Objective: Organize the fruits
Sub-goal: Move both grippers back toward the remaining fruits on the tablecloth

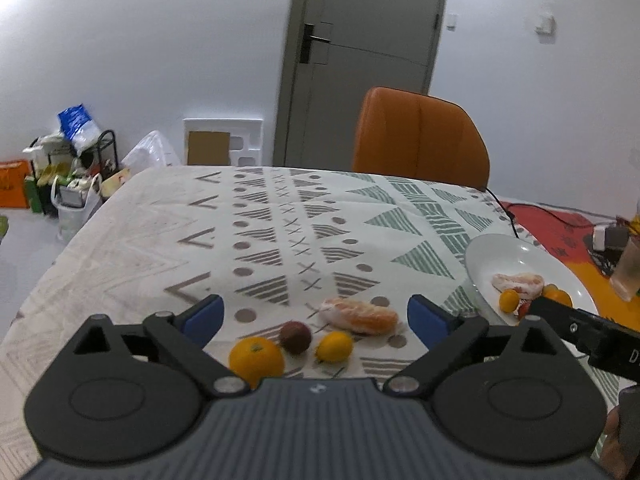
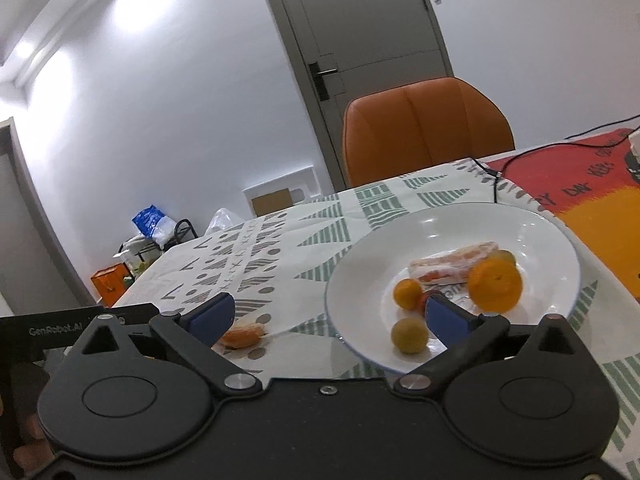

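In the left wrist view an orange (image 1: 256, 360), a dark red fruit (image 1: 295, 336), a small yellow fruit (image 1: 334, 346) and a wrapped peeled citrus piece (image 1: 360, 315) lie on the patterned cloth, just ahead of my open, empty left gripper (image 1: 315, 318). A white plate (image 2: 452, 236) holds an orange (image 2: 495, 284), a small orange fruit (image 2: 407, 294), a yellow-green fruit (image 2: 409, 335) and a wrapped citrus piece (image 2: 454, 266). My right gripper (image 2: 327, 316) is open and empty at the plate's near left rim. The plate also shows in the left wrist view (image 1: 504, 256).
An orange chair (image 1: 420, 140) stands behind the table. A black cable (image 1: 520, 216) runs over a red and orange cloth (image 1: 560, 232) at the right, near a glass (image 1: 628, 272). Bags and clutter (image 1: 72, 176) lie on the floor left.
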`<state>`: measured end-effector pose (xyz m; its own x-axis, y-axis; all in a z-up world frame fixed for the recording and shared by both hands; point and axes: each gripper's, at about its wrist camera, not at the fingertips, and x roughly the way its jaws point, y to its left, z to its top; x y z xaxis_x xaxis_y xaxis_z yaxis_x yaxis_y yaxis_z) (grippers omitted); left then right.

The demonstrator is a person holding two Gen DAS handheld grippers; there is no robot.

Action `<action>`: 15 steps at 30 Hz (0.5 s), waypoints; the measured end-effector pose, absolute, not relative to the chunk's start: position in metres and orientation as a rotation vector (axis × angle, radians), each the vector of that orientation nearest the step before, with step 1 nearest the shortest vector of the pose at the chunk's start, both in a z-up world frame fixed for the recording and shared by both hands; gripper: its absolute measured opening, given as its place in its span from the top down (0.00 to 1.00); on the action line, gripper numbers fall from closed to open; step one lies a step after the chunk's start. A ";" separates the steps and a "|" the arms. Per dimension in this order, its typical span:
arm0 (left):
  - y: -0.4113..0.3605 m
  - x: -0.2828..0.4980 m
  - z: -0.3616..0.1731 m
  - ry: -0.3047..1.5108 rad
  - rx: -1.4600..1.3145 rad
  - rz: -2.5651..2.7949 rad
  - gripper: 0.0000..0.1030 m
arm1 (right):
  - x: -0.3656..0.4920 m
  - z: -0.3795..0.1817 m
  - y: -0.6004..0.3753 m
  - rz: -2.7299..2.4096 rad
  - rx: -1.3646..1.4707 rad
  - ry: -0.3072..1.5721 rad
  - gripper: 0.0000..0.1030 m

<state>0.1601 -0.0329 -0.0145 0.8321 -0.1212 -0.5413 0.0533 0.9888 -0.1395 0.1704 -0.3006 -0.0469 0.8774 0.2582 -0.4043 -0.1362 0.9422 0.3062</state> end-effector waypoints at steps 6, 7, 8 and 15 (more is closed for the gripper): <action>-0.018 0.151 -0.018 0.576 -0.142 -0.071 0.05 | 0.170 -0.046 -0.291 0.221 0.257 0.457 0.00; -0.016 0.149 -0.019 0.575 -0.142 -0.065 0.05 | 0.171 -0.046 -0.291 0.228 0.264 0.463 0.00; -0.015 0.148 -0.019 0.574 -0.139 -0.062 0.05 | 0.171 -0.046 -0.290 0.234 0.270 0.466 0.00; -0.005 0.139 -0.022 0.555 -0.129 -0.062 0.05 | 0.173 -0.048 -0.280 0.265 0.268 0.480 0.00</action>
